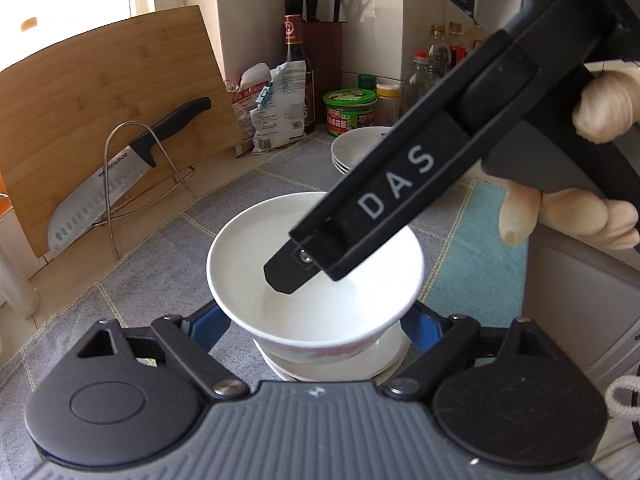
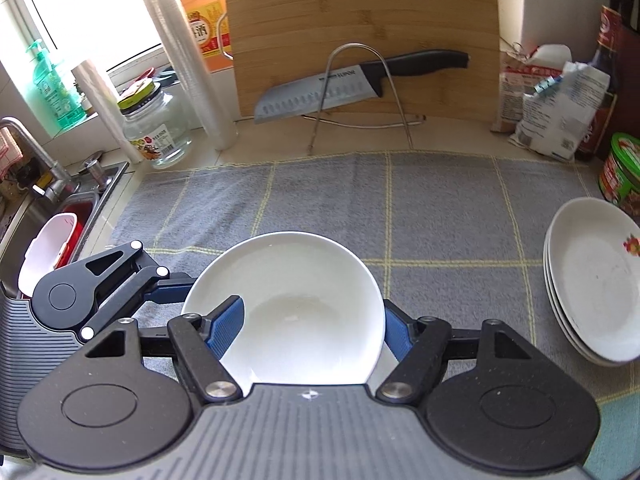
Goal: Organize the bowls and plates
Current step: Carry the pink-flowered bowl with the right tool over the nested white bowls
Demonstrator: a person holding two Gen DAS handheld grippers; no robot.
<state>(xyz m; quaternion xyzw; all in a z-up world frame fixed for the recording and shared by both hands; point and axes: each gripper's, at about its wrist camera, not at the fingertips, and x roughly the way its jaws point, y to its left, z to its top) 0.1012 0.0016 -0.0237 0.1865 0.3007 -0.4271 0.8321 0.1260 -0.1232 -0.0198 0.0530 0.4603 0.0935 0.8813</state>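
**Ana:** Kitchen tabletop [image 1: 68,276] first, from the left wrist view: a grey checked cloth [image 1: 120,280] covers it. Where is the bowl?

**Ben:** The white bowl [image 1: 320,312] is right in front of the left tongs [image 1: 318,328], on a lower dish [image 1: 384,356]. The blue pads stand spread, one on each side, and their tips pass out of sight behind the bowl wall. I cannot tell whether they press.

**Ana:** What stands in the way?

**Ben:** The right tongs [image 1: 296,272], held by a gloved hand [image 1: 600,108], slant in from the upper right with one finger inside the bowl. Behind it is a stack of plates [image 1: 352,148]. At left a knife [image 1: 120,184] leans in a wire stand against a cutting board [image 1: 100,100].

**Ana:** And the right wrist view?

**Ben:** The bowl [image 2: 304,312] fills the right tongs [image 2: 312,328], which pinch it: the left pad lies inside, the right pad outside the opposite wall. The left tongs [image 2: 168,290] reach the bowl's left rim. The stack of plates [image 2: 596,280] sits well apart at right, a sink [image 2: 48,216] at far left, the knife [image 2: 340,88] and cutting board [image 2: 360,20] beyond the cloth [image 2: 440,208].
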